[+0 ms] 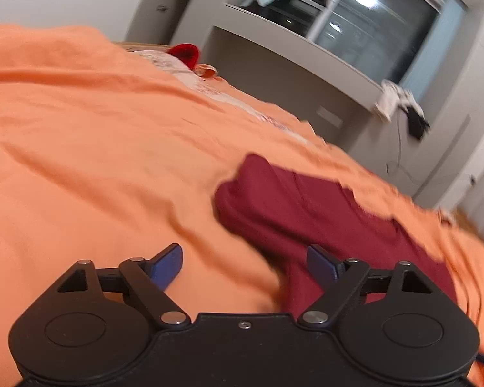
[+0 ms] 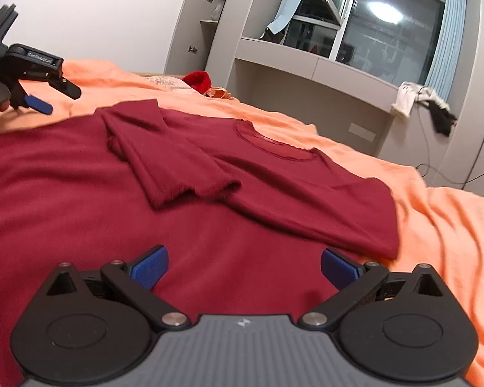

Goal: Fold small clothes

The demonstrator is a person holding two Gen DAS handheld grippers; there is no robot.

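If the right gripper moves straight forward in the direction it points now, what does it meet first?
Probably the dark red knit shirt spread on the orange bedsheet: the open right gripper points low over its body, toward the folded-in sleeve. Depth is uncertain.

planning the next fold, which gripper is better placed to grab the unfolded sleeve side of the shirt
Right. The right gripper hangs open directly over the dark red knit shirt, near its flat right sleeve; the left gripper sits off beyond the shirt's left edge.

The shirt (image 2: 209, 193) lies on the bedspread (image 2: 435, 200), one sleeve (image 2: 164, 161) folded across it.
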